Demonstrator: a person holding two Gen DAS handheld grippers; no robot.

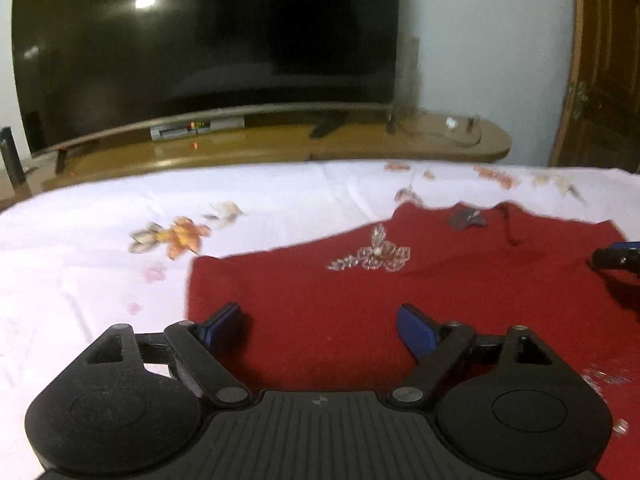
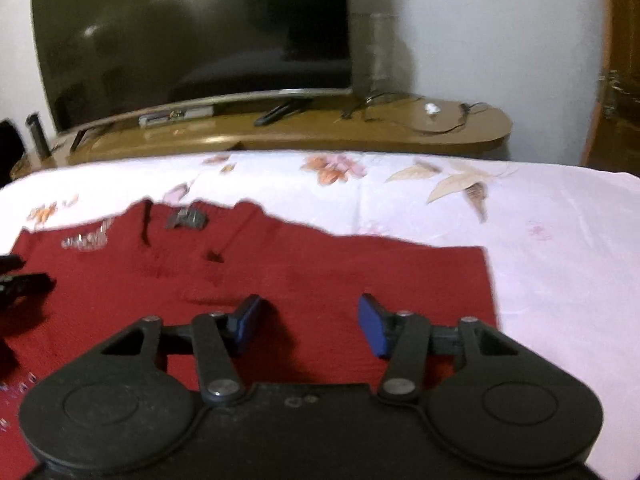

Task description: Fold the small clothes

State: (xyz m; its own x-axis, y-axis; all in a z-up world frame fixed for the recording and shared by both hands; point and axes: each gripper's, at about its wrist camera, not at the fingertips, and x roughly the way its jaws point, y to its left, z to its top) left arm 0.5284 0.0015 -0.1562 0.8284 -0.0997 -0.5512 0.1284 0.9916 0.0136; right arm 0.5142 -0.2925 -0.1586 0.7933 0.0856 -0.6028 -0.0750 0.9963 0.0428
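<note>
A small dark red garment [image 1: 400, 300] with a silver beaded flower [image 1: 372, 258] and a grey neck label lies flat on a white floral sheet [image 1: 100, 260]. My left gripper [image 1: 320, 326] is open and empty over the garment's left part, near its left edge. My right gripper [image 2: 310, 326] is open and empty over the garment [image 2: 320, 280], near its right edge. The right gripper's tip shows at the right edge of the left wrist view [image 1: 618, 258]. The left gripper's tip shows at the left edge of the right wrist view [image 2: 20, 280].
Beyond the sheet's far edge stands a wooden TV bench [image 1: 280, 144] with a large dark television [image 1: 200, 48], a set-top box and cables. A wooden door [image 1: 600, 60] is at the far right. The floral sheet [image 2: 560, 260] extends to the right of the garment.
</note>
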